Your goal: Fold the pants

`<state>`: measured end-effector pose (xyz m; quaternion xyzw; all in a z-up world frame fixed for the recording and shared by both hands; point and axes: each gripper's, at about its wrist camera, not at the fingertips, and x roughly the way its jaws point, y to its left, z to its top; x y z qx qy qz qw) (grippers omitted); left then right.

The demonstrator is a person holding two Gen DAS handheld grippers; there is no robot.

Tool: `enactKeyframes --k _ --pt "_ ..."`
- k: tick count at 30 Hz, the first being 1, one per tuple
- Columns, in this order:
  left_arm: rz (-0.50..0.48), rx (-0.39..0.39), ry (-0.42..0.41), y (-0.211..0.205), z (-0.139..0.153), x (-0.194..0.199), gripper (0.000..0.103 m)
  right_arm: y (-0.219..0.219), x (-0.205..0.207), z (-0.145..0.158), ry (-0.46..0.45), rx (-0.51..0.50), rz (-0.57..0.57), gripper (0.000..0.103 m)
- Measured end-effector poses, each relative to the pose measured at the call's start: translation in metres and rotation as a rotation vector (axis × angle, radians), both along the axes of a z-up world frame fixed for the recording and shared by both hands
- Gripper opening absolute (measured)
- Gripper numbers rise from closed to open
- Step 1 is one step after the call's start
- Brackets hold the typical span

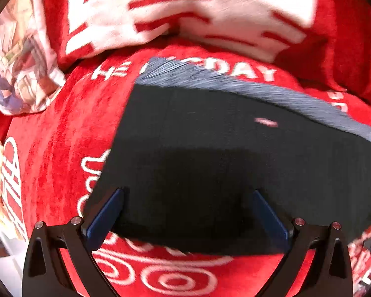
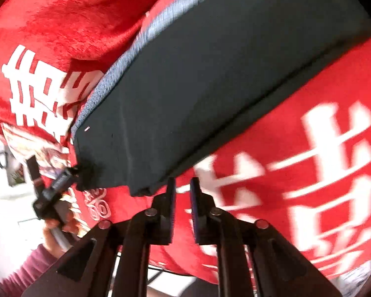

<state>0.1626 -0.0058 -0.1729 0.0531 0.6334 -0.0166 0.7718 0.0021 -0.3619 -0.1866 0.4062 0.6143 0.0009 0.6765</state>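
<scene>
A: What is seen at the far left, from the left wrist view?

B: A patterned pillow (image 1: 19,69) is seen there, lying on a red blanket (image 1: 52,133) printed in white. The letters "DAY" can be read just past the far edge of the pants; the letters before them are partly covered. White rings are printed at the near edge.

A: And the pants?

B: The dark pants (image 1: 222,163) are laid flat on the blanket, right of centre, with a grey waistband (image 1: 259,91) along the far edge. A small pale tag (image 1: 266,122) is seen on them; nothing on it can be read.

A: How is the left gripper (image 1: 188,195) held?

B: Its jaws are spread wide over the near part of the pants, with nothing pinched.

A: And to the right?

B: In the right wrist view, the right gripper (image 2: 183,185) is narrowed to a small gap, just beside the near corner of the pants (image 2: 210,81); nothing is held between. Large white characters are printed on the blanket (image 2: 309,113) there. A hand (image 2: 59,225) is seen at the left edge.
</scene>
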Motion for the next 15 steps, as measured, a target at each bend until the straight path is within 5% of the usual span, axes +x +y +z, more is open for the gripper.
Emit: enactKeyframes --k 2,4,8,13,15 --pt "-0.071 -0.026 -0.019 -0.026 0.012 -0.009 0.103 -0.016 0.004 0.015 -0.015 -0.066 -0.009 0.053" --pt "-0.141 -0.054 -0.024 -0.058 0.016 -0.015 0.103 -0.039 0.007 0.021 -0.035 -0.084 -0.070 0.053" --pt "-0.213 -0.135 0.006 -0.129 0.002 -0.019 0.103 -0.065 0.028 0.025 -0.056 -0.183 -0.090 0.027" --pt "-0.301 -0.059 0.108 -0.187 -0.039 -0.049 0.103 -0.064 0.039 -0.001 0.007 -0.351 0.053 0.016" --pt "-0.299 -0.055 0.042 -0.186 -0.032 -0.064 0.103 -0.059 0.031 0.003 -0.022 -0.383 0.090 0.016"
